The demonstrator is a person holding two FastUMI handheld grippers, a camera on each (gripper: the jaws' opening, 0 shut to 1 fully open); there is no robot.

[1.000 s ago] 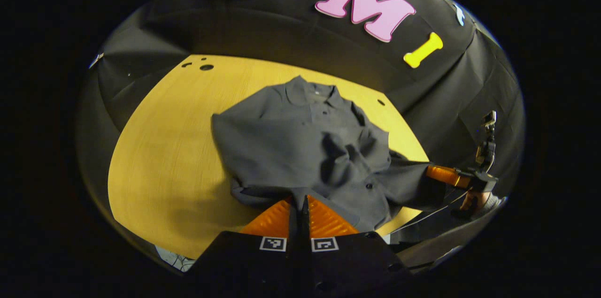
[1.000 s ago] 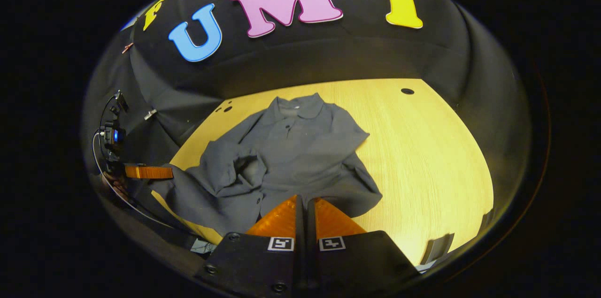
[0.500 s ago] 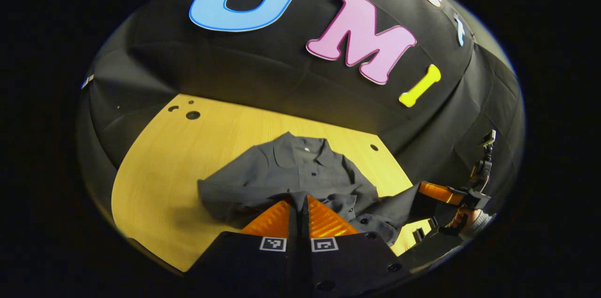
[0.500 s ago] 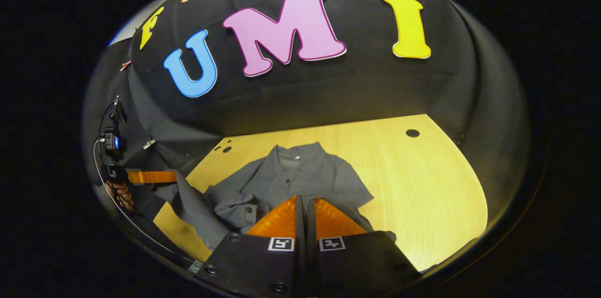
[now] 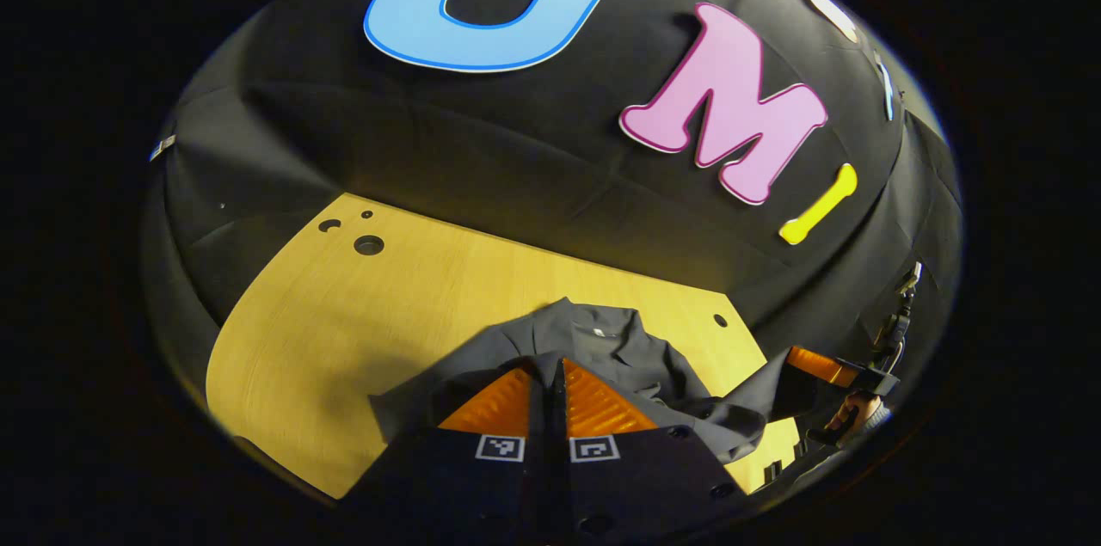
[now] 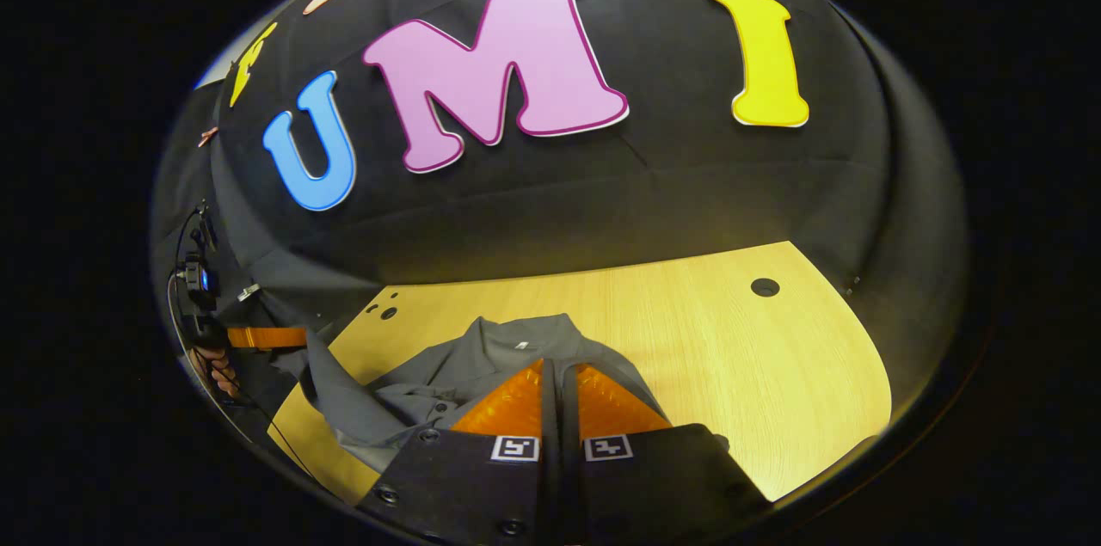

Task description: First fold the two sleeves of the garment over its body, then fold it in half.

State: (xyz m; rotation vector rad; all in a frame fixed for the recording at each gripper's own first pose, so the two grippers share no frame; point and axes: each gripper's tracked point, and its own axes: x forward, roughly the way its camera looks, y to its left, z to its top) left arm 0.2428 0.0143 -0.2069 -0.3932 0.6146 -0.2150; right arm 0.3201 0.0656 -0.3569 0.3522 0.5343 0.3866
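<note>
A dark grey shirt (image 5: 602,348) lies on the wooden tabletop (image 5: 344,314), its collar (image 6: 516,340) toward the booth's far wall; the left claw (image 5: 550,374) has its fingers pressed together with the shirt's fabric pinched between them and lifted toward the collar. In the right gripper view the right claw (image 6: 555,374) is likewise closed on the shirt's cloth just short of the collar; off to its left the other claw shows, a hand (image 6: 215,370) behind it and grey fabric draped from its tip.
</note>
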